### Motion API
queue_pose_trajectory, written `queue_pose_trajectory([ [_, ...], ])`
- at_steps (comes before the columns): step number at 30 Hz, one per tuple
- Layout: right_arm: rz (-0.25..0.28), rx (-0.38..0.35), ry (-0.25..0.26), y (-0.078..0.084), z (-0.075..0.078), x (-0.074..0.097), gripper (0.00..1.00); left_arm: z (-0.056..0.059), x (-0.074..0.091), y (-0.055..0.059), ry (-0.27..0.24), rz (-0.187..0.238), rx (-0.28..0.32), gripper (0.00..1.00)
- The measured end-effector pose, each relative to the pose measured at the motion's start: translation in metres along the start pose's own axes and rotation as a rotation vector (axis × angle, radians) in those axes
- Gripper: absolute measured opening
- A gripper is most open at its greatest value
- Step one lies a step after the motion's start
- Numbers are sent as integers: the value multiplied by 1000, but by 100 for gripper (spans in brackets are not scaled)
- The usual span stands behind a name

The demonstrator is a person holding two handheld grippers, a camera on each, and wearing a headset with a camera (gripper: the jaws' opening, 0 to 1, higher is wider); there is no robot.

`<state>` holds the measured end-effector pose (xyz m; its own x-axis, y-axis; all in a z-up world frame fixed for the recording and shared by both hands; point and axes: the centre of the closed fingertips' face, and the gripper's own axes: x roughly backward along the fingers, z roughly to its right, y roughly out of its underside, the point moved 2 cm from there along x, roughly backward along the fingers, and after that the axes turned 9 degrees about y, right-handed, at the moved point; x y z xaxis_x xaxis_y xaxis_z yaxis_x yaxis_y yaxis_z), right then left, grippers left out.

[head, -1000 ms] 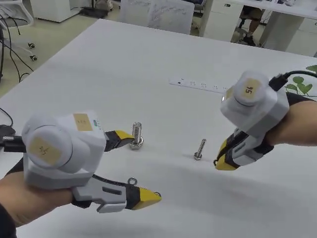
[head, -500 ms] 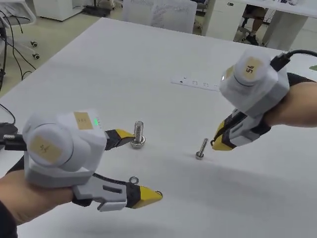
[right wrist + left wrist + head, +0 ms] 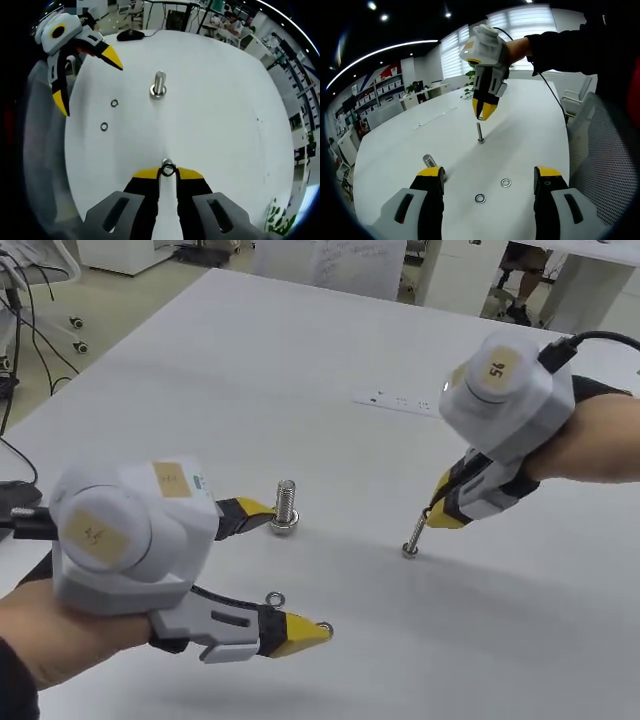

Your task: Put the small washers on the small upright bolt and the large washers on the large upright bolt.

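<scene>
Right gripper (image 3: 438,519) pinching small washer (image 3: 165,169), hovering just above small bolt (image 3: 411,539). Left gripper (image 3: 489,173) holding jaws spread near loose washers (image 3: 505,183). Risk: washer landing off-centre, snagging threads, tipping bolt or dropping.

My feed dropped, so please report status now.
Right gripper shut on small washer, over small bolt. Left gripper open, two washers loose on table. Nothing in the way.
</scene>
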<state>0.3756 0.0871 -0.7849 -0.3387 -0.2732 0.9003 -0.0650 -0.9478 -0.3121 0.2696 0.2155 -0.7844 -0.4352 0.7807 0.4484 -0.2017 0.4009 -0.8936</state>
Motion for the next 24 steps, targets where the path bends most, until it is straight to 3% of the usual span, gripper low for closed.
queue_pose_trajectory([
  [24,-18,-9,-28,5,7,-19,13,-3,-3,5,-3,-8,18,73],
])
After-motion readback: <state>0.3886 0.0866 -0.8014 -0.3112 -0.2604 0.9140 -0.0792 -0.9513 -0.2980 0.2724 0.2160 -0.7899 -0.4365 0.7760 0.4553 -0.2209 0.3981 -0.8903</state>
